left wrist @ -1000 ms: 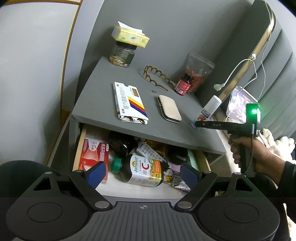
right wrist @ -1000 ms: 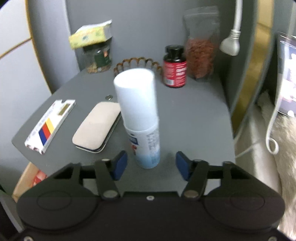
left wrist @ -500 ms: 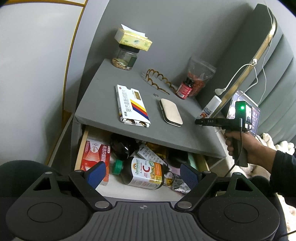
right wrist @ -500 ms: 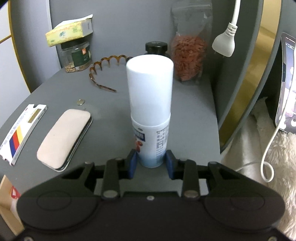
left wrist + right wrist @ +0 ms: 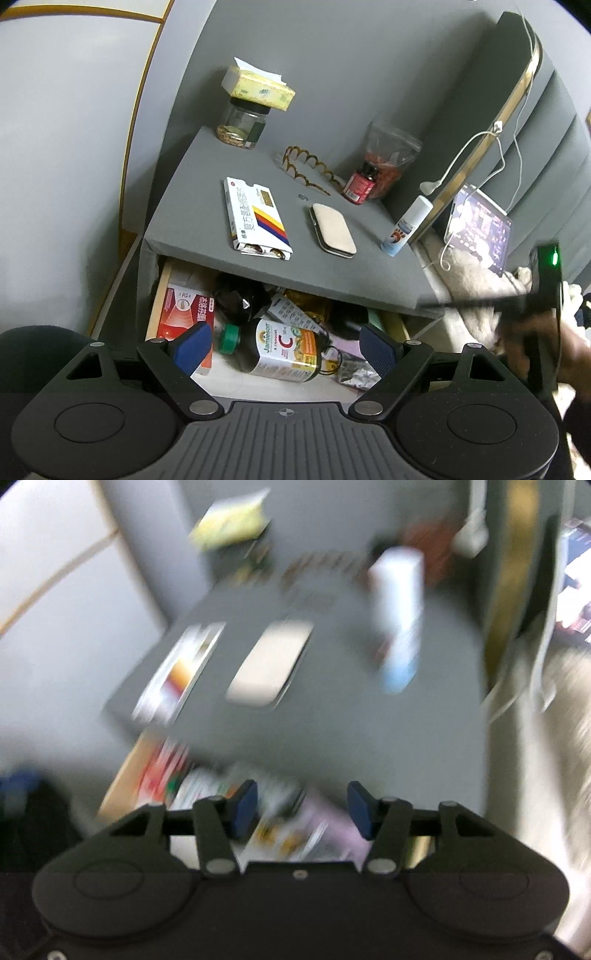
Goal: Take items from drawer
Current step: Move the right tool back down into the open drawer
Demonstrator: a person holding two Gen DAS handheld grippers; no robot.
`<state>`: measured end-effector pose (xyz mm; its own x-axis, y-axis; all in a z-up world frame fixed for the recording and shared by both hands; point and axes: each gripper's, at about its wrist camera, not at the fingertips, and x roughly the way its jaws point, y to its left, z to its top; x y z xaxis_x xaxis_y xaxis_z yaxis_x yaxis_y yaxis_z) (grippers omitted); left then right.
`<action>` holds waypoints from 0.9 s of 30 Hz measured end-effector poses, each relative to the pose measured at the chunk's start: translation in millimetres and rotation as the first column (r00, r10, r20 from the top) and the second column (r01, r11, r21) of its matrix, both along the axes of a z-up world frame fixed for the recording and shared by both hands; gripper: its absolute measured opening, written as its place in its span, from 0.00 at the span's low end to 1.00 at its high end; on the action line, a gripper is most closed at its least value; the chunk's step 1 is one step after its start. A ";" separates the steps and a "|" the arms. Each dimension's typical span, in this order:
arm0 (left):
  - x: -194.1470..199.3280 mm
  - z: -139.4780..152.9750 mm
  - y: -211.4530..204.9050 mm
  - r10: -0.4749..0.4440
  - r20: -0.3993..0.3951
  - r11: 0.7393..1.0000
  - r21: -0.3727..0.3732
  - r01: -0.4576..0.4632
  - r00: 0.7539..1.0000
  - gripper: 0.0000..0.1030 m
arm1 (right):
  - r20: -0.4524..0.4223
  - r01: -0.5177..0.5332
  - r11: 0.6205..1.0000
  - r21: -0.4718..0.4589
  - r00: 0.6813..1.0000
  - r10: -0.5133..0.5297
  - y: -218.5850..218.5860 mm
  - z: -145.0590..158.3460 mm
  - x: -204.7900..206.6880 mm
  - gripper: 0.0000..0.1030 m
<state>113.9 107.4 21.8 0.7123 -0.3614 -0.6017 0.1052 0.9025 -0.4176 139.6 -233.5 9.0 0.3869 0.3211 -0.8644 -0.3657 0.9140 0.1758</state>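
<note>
already both grippers, left gripper [image 5: 282,345] and right gripper [image 5: 301,808], were spread apart and empty over the open drawer [image 5: 159,291]; the vitamin c bottle [image 5: 282,350] lay amid clutter, likely to roll or snag.

Drawer [image 5: 258,332] rear hidden under the nightstand top [image 5: 207,192]; right wrist view motion-blurred.

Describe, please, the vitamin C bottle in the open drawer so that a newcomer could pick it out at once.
Start at the grey nightstand and drop to the open drawer beneath its top. Near the drawer's front lies the vitamin C bottle, on its side, right of the red box. Only it has dark glass, a green cap and a big red C.
</note>
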 end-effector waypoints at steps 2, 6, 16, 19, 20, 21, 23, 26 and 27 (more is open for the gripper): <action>-3.3 0.8 -1.2 -0.004 0.005 1.000 0.008 0.004 1.000 0.81 | -0.037 -0.035 0.998 -0.051 0.999 0.033 15.2 -15.1 -14.9 0.43; -9.8 3.8 -6.3 -0.025 0.013 0.999 0.039 0.024 1.000 0.81 | -0.075 -0.079 0.988 -0.132 0.995 0.069 45.8 -36.9 -27.6 0.39; -18.6 10.4 -26.9 -0.093 0.038 0.988 0.131 0.087 0.995 0.81 | -0.205 -0.146 0.982 -0.118 0.971 0.120 63.8 -51.7 -21.1 0.10; -16.2 8.9 -27.8 -0.096 0.029 0.984 0.153 0.091 0.995 0.81 | -0.243 -0.200 0.974 -0.110 0.955 0.169 70.2 -54.2 -23.2 0.02; -16.0 8.6 -26.3 -0.091 0.026 0.985 0.152 0.086 0.996 0.81 | -0.227 -0.201 0.972 -0.118 0.959 0.171 70.8 -53.9 -25.6 0.02; -15.8 8.2 -24.6 -0.085 0.024 0.985 0.150 0.081 0.996 0.81 | -0.218 -0.199 0.972 -0.122 0.961 0.169 70.8 -53.9 -26.3 0.02; -14.7 7.0 -20.3 -0.071 0.015 0.988 0.140 0.068 0.997 0.81 | -0.208 -0.179 0.978 -0.110 0.966 0.153 67.8 -54.7 -23.8 0.02; -13.2 5.1 -13.9 -0.049 0.001 0.991 0.125 0.049 0.999 0.81 | -0.189 -0.148 0.985 -0.084 0.973 0.130 59.1 -54.4 -20.5 0.12; -12.7 4.5 -11.7 -0.042 -0.004 0.992 0.120 0.042 0.999 0.81 | -0.172 -0.117 0.991 -0.071 0.980 0.104 51.7 -52.9 -19.5 0.30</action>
